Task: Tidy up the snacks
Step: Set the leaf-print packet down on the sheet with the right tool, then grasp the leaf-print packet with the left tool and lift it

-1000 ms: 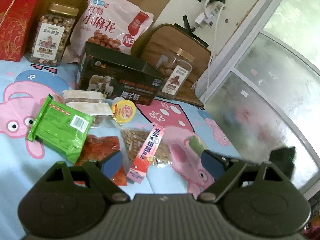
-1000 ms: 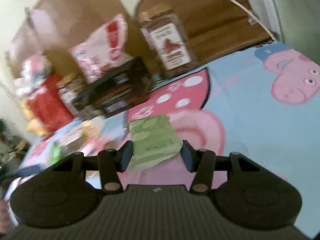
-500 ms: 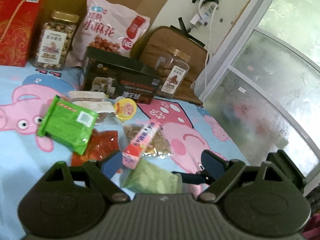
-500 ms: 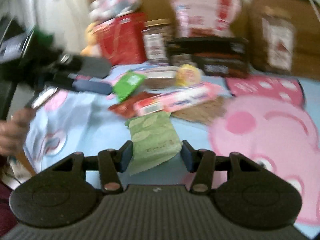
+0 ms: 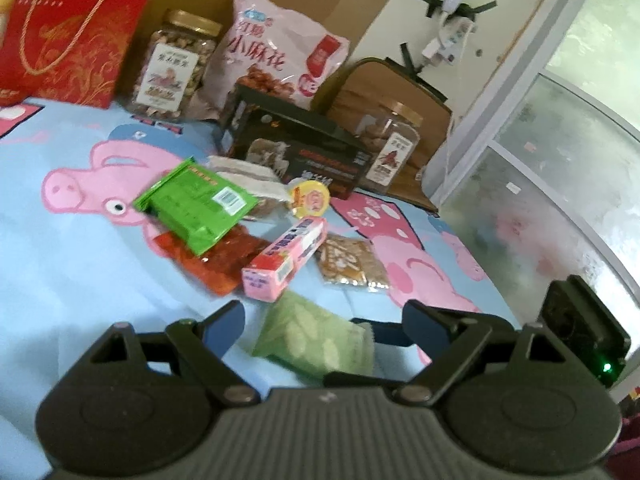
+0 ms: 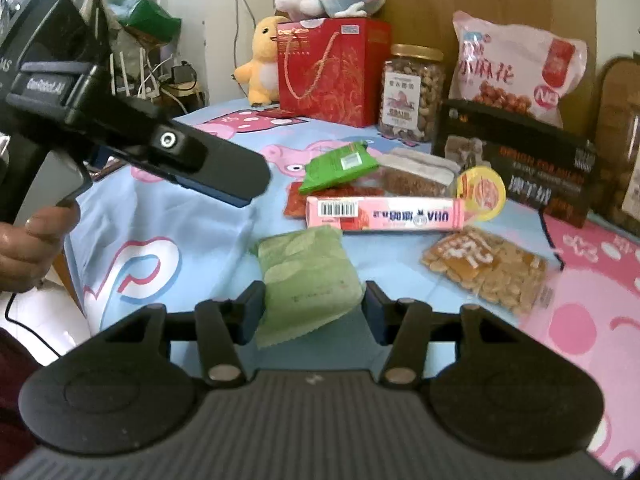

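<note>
On the left of the right wrist view we see the left gripper (image 6: 224, 184) held in a person's hand (image 6: 28, 248), its black fingers (image 6: 208, 168) reaching out over the light blue cartoon-pig cloth (image 6: 160, 248); from its own camera the jaws stand wide apart with nothing pressed between them. Just beyond them floats the pale green leaf-printed snack pouch (image 5: 316, 336), carried by the right gripper (image 6: 314, 304), whose two pads are clamped on the pouch's sides. The pouch sticks forward out of that grip, above the near part of the cloth.

Farther in lies the loose heap: a bright green foil packet (image 6: 340, 166) resting on a red translucent packet (image 5: 224, 260), then a long pink cardboard box with a barcode (image 6: 384, 214) lying across the middle, a round yellow-lidded jelly cup (image 6: 482, 192) touching its right end, and a clear bag of peanut brittle (image 6: 488, 272) just right of the pouch.

Along the cloth's far edge stand a red gift bag (image 6: 332, 68), a clear jar of nuts with a gold lid (image 6: 412, 92), a pink printed snack bag (image 6: 516, 64) and a black carton (image 6: 520, 160).
</note>
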`<control>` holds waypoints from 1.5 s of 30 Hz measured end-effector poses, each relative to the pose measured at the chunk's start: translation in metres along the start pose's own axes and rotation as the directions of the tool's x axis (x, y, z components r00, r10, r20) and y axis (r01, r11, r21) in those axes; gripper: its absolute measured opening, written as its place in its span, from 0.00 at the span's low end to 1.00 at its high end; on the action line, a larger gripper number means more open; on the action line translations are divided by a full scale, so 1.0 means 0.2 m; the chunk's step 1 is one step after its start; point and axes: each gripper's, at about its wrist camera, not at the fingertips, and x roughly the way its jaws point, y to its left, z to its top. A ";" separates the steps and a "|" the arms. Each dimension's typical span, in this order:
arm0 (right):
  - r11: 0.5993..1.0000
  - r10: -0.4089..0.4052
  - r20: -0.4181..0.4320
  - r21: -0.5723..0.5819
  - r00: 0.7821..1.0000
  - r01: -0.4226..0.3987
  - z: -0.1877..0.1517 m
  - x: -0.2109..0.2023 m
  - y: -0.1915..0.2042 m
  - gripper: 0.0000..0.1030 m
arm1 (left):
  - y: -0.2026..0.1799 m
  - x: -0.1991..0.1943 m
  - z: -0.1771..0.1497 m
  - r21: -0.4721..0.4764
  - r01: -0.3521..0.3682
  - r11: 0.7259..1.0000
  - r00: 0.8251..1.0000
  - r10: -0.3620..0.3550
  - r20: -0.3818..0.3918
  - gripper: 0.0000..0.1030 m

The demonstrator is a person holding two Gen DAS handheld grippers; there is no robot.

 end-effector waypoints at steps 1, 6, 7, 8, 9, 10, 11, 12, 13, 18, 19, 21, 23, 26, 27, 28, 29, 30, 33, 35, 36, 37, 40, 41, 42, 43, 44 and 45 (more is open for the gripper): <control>1.000 -0.001 0.000 0.010 1.000 0.001 0.00 0.00 0.01 0.54 | 0.01 0.00 0.00 -0.006 0.000 1.000 1.000 0.000 -0.002 0.86; 0.999 0.047 0.016 -0.029 0.999 -0.046 0.00 -0.09 0.05 0.53 | 0.00 -0.01 0.00 0.001 0.007 1.000 1.000 -0.007 0.006 0.86; 0.998 0.047 0.012 -0.049 0.999 -0.046 0.00 -0.09 0.07 0.53 | 0.00 -0.01 0.00 0.002 0.008 1.000 1.000 -0.008 0.006 0.86; 0.997 0.041 0.006 -0.072 0.999 -0.041 -0.01 -0.08 0.08 0.53 | -0.01 -0.01 0.00 0.003 0.008 1.000 1.000 -0.008 0.004 0.86; 0.995 0.036 0.000 -0.089 0.999 -0.036 -0.01 -0.07 0.09 0.53 | -0.01 0.00 0.00 0.004 0.005 1.000 1.000 -0.005 0.002 0.86; 0.995 0.035 -0.004 -0.094 0.999 -0.036 -0.01 -0.06 0.10 0.54 | -0.01 0.00 0.00 0.005 0.003 1.000 1.000 -0.003 -0.002 0.86; 0.995 0.038 -0.007 -0.088 0.999 -0.039 -0.01 -0.05 0.09 0.54 | -0.01 0.01 -0.01 0.006 0.000 1.000 1.000 0.000 -0.005 0.86; 0.996 0.042 -0.008 -0.079 0.999 -0.042 -0.02 -0.04 0.09 0.54 | -0.01 0.01 -0.01 0.006 -0.003 1.000 1.000 0.003 -0.008 0.86; 0.996 0.045 -0.006 -0.071 0.999 -0.045 -0.02 -0.03 0.08 0.54 | -0.01 0.01 -0.01 0.006 -0.005 1.000 1.000 0.005 -0.010 0.86; 0.998 0.053 0.001 -0.045 0.999 -0.053 -0.03 -0.02 0.06 0.55 | -0.01 0.02 -0.02 -0.001 -0.012 1.000 1.000 0.012 -0.022 0.86; 0.998 0.054 0.001 -0.040 0.999 -0.054 -0.03 -0.03 0.06 0.56 | 0.00 0.02 -0.02 -0.004 -0.013 1.000 1.000 0.013 -0.025 0.86; 0.998 0.054 0.001 -0.039 0.999 -0.054 -0.03 -0.03 0.06 0.56 | 0.00 0.02 -0.02 -0.005 -0.014 1.000 0.999 0.014 -0.029 0.86; 0.998 0.053 0.000 -0.046 0.999 -0.053 -0.03 -0.03 0.06 0.56 | 0.00 0.02 -0.02 -0.002 -0.013 1.000 0.999 0.013 -0.030 0.86; 0.998 0.052 0.003 -0.048 0.999 -0.051 -0.02 -0.03 0.06 0.56 | 0.00 0.03 -0.02 -0.002 -0.014 1.000 0.999 0.014 -0.032 0.86; 0.998 0.051 0.004 -0.049 0.999 -0.051 -0.02 -0.02 0.06 0.56 | 0.00 0.03 -0.02 -0.004 -0.015 1.000 0.999 0.015 -0.034 0.86; 0.998 0.050 0.006 -0.049 0.999 -0.050 -0.02 -0.02 0.06 0.56 | 0.00 0.03 -0.02 -0.006 -0.015 1.000 0.999 0.015 -0.036 0.86; 0.998 0.050 0.006 -0.049 0.999 -0.049 -0.02 -0.02 0.07 0.56 | 0.00 0.03 -0.02 -0.007 -0.016 1.000 0.999 0.016 -0.038 0.86; 0.998 0.050 0.006 -0.048 0.999 -0.050 -0.03 -0.02 0.06 0.56 | 0.00 0.03 -0.02 -0.009 -0.017 1.000 0.999 0.017 -0.039 0.86; 0.998 0.053 0.007 -0.044 0.999 -0.053 -0.03 -0.02 0.06 0.57 | 0.01 0.03 -0.03 -0.009 -0.018 1.000 0.999 0.018 -0.041 0.86; 0.998 0.052 0.009 -0.042 0.999 -0.052 -0.03 -0.02 0.06 0.57 | 0.01 0.03 -0.03 -0.009 -0.018 1.000 0.999 0.018 -0.041 0.86; 0.998 0.053 0.010 -0.040 0.999 -0.052 -0.03 -0.02 0.05 0.58 | 0.01 0.03 -0.03 -0.010 -0.019 1.000 0.999 0.018 -0.042 0.86; 0.998 0.053 0.011 -0.038 0.999 -0.052 -0.03 -0.02 0.05 0.58 | 0.01 0.04 -0.03 -0.011 -0.019 1.000 0.999 0.019 -0.043 0.86; 0.998 0.050 0.005 -0.035 0.999 -0.050 -0.04 -0.02 0.05 0.58 | 0.02 0.04 -0.03 -0.016 -0.023 1.000 0.999 0.022 -0.049 0.86; 0.998 0.046 0.002 -0.037 0.999 -0.046 -0.04 -0.02 0.06 0.58 | 0.02 0.05 -0.03 -0.017 -0.025 1.000 0.998 0.024 -0.051 0.86; 0.998 0.043 0.002 -0.039 0.999 -0.043 -0.04 -0.02 0.06 0.58 | 0.02 0.05 -0.03 -0.018 -0.025 1.000 0.998 0.024 -0.052 0.86; 0.998 0.041 0.003 -0.041 0.999 -0.041 -0.04 -0.02 0.06 0.58 | 0.02 0.05 -0.03 -0.018 -0.025 1.000 0.998 0.024 -0.053 0.86; 0.998 0.040 0.003 -0.041 0.999 -0.039 -0.04 -0.02 0.06 0.58 | 0.02 0.05 -0.03 -0.017 -0.025 1.000 0.998 0.024 -0.053 0.86; 0.998 0.041 0.003 -0.040 0.999 -0.041 -0.05 -0.02 0.06 0.58 | 0.02 0.05 -0.03 -0.017 -0.025 1.000 0.998 0.024 -0.053 0.86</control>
